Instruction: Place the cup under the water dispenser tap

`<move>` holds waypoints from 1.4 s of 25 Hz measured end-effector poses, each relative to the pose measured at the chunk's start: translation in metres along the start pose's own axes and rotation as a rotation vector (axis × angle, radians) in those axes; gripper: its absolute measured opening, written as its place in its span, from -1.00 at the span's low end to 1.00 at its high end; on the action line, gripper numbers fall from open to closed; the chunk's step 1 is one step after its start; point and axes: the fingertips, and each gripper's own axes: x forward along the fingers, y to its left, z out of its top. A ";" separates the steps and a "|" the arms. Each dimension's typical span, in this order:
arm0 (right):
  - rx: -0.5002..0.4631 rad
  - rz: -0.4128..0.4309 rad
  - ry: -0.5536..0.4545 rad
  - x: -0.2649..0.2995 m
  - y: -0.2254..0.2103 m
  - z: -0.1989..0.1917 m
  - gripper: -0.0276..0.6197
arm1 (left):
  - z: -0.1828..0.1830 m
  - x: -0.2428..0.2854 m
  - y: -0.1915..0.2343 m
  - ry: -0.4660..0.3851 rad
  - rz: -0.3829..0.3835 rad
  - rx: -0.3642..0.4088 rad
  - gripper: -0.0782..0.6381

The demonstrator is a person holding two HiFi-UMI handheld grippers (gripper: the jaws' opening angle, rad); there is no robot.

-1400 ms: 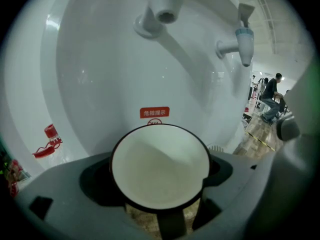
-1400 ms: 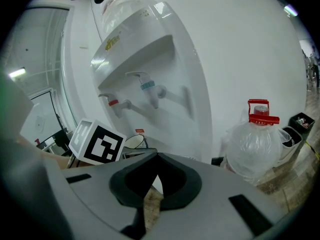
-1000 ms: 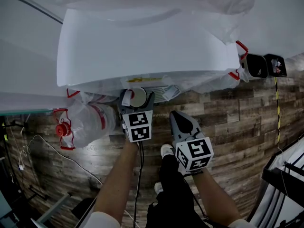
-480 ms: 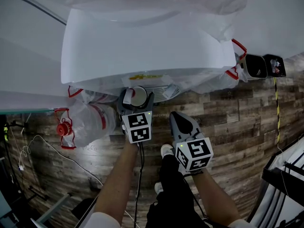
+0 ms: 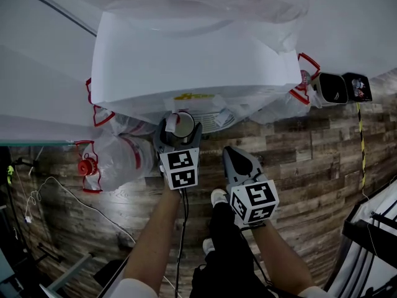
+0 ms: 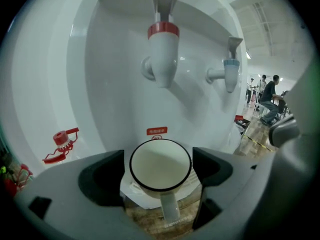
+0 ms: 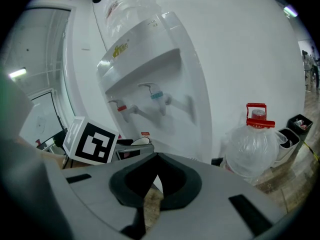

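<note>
The left gripper (image 5: 180, 132) is clasping the cup (image 6: 160, 164), a white one with a dark rim. Its fingers (image 6: 102, 176) are pressing in against the cup's two sides, and the cup's handle (image 6: 170, 208) is pointing back toward the camera. The cup is sitting inside the recess of the water dispenser (image 5: 198, 61), below the red tap (image 6: 162, 51) and slightly nearer the camera. The blue tap (image 6: 229, 73) is hanging off to the right of it. A white slotted drip tray (image 5: 214, 120) is showing just behind and beneath the cup. Whether the cup's base is resting on it is hidden by the fingers.

In the head view the dispenser's top is covering both taps, and a clear plastic wrap is blurring the bottle above it.

The right gripper (image 7: 156, 158) is hanging back from the dispenser with its fingers pressed together on nothing. In its own view the left gripper's marker cube (image 7: 92, 141) is blocking most of the cup.

A large water bottle (image 5: 118, 160) with a red cap is lying on the wood floor (image 5: 298, 160) to the left. A second bottle (image 7: 255, 144) is standing right of the dispenser, partly cut off behind it in the head view. Two dark bins (image 5: 335, 87) are standing beyond it. The person's shoes (image 5: 217, 197) are showing between the forearms.
</note>
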 end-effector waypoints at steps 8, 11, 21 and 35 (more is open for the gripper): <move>-0.019 0.004 -0.022 -0.023 0.021 0.018 -0.86 | 0.010 -0.040 -0.008 -0.014 -0.034 -0.003 0.50; -0.027 0.003 -0.036 -0.038 0.033 0.026 -0.86 | 0.011 -0.067 -0.011 -0.015 -0.041 0.000 0.50; -0.069 -0.014 -0.057 -0.140 0.081 0.041 -0.86 | 0.037 -0.198 -0.017 -0.069 -0.050 0.007 0.45; -0.125 -0.001 -0.131 -0.284 0.181 0.084 -0.86 | 0.097 -0.401 -0.022 -0.187 -0.068 0.028 0.08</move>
